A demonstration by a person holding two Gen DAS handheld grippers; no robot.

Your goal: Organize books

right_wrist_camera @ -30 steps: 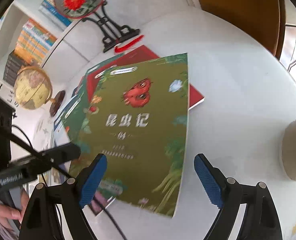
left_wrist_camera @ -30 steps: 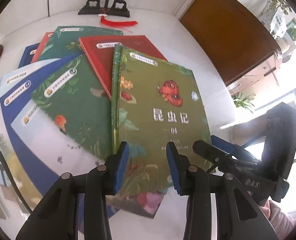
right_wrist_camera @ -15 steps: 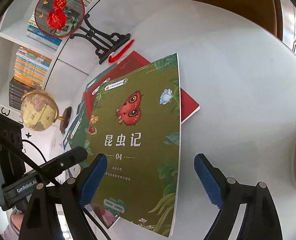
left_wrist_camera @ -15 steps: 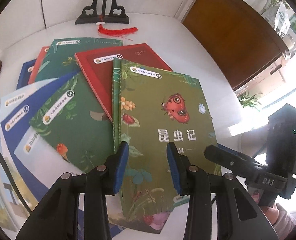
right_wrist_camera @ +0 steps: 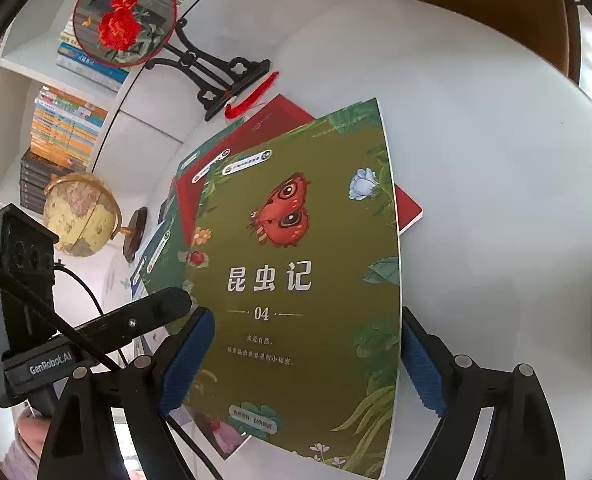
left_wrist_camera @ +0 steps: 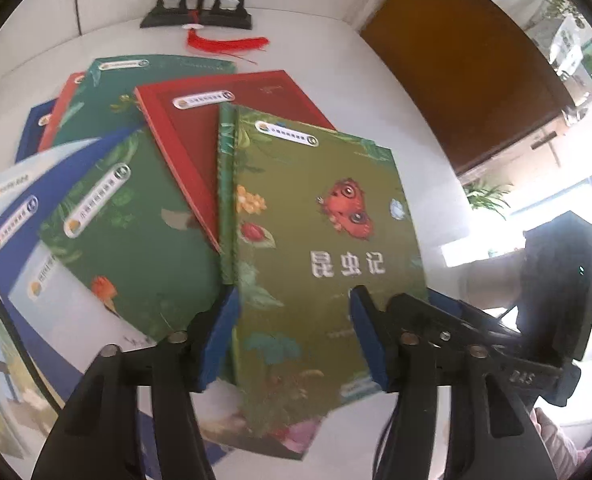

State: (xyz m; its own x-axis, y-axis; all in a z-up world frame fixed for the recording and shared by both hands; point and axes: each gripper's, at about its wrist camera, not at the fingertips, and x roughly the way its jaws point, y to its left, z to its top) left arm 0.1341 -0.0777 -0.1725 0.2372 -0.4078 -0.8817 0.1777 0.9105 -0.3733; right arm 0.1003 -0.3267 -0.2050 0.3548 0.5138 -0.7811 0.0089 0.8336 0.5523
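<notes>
Olive book spans the wide right claw — left claw opening, empty.

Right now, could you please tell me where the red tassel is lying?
In the left wrist view, the red tassel lies on the white table, before the black carved stand, beyond the fanned books.

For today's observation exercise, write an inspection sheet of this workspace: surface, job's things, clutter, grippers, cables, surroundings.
Surface: white round table.
Job's things: olive butterfly book topmost on fanned books, overlapping red book.
Clutter: fan stand, red tassel, globe.
Grippers: left hand-held gripper opening over the olive book; right hand-held gripper open, straddling it.
Cables: black cable.
Surroundings: bookshelf, wooden chair.
</notes>
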